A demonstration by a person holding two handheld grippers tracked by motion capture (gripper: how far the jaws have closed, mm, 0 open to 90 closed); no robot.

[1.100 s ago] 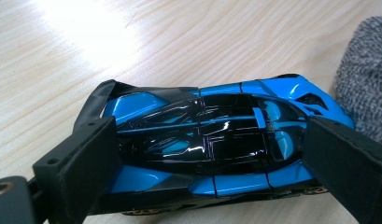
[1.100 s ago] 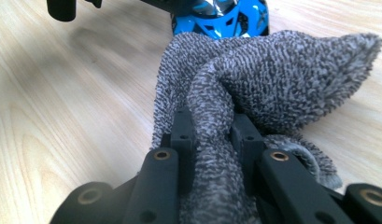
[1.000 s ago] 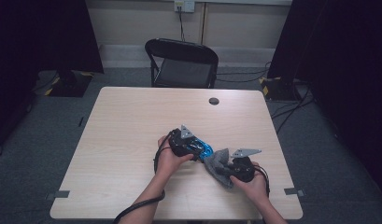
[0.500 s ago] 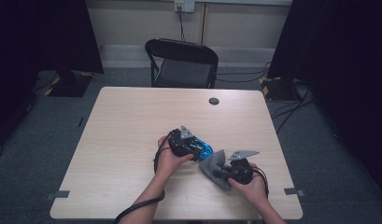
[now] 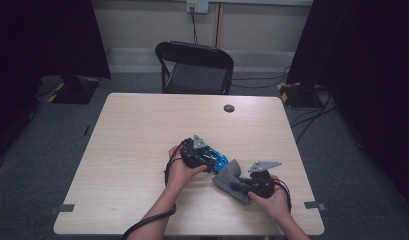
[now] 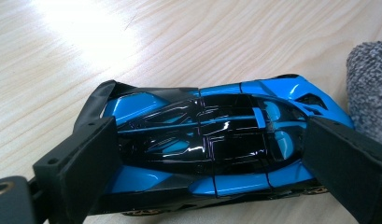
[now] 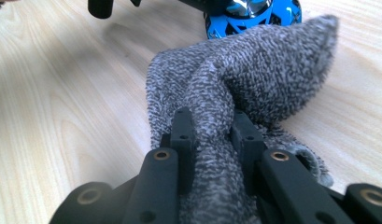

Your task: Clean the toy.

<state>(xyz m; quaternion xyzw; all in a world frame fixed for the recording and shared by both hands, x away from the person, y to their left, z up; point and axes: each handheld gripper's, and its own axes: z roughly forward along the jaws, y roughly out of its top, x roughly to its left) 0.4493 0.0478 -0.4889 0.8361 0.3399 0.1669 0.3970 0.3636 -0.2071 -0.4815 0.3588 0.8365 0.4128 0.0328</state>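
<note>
Since the earlier frames the right hand-held gripper (image 5: 240, 185) and its cloth (image 5: 227, 176) have shifted slightly toward the near edge of the surface (image 5: 142, 130); the left hand-held gripper (image 5: 216, 159) has held its place.

High view: the left hand-held gripper holds a blue toy car (image 5: 219, 159) low over the middle of the surface. The grey cloth lies bunched just beside the car, on its right, with the right hand-held gripper gripping the cloth's near end. A chair (image 5: 194, 67) stands beyond the far edge.

Left gripper view: the jaws are clamped on the blue toy car (image 6: 212, 144), one pad at each end of the body. The cloth (image 6: 368, 84) shows at the right edge, close to the car's nose.

Right gripper view: the jaws are clenched on a fold of the cloth (image 7: 244, 84), pinching it tightly. The cloth's far corner rises toward the blue toy car (image 7: 251, 14), apparently touching or just short of it.

Risks, as judged: the car's glossy, tapered ends offer poor purchase, so pressure from the cloth could twist it out of the pads. The cloth is held by a single fold, and its loose end may flop clear of the car.
</note>
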